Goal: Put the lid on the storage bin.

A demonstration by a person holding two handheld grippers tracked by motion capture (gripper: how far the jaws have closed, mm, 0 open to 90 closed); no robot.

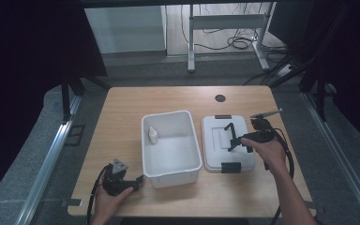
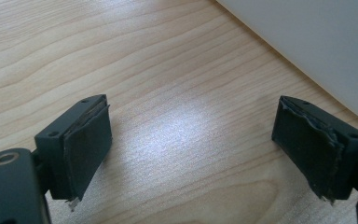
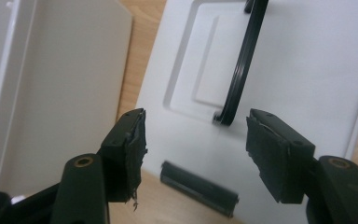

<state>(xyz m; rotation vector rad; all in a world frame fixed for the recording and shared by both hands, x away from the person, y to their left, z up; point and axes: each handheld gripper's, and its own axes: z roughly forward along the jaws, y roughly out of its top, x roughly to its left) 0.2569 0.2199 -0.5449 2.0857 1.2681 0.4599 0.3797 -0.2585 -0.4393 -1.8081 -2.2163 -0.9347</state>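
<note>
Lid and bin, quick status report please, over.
Right gripper open above the white lid, near its raised black handle. Left gripper open, resting beside the white bin. Small bottle inside. Nothing blocking.

The rectangular table top [image 1: 122,117] is of light wood with a visible grain, smooth, with a soft shine under the light. The open white rectangular bin [image 1: 171,145] looks like smooth plastic, slightly glossy. The flat white lid [image 1: 227,140] beside it is smooth plastic too, more matt, and its thin black handle [image 3: 242,70] is glossy plastic. The black rubber-like pads [image 2: 86,149] are matt, rough, and frayed at the edges.
</note>
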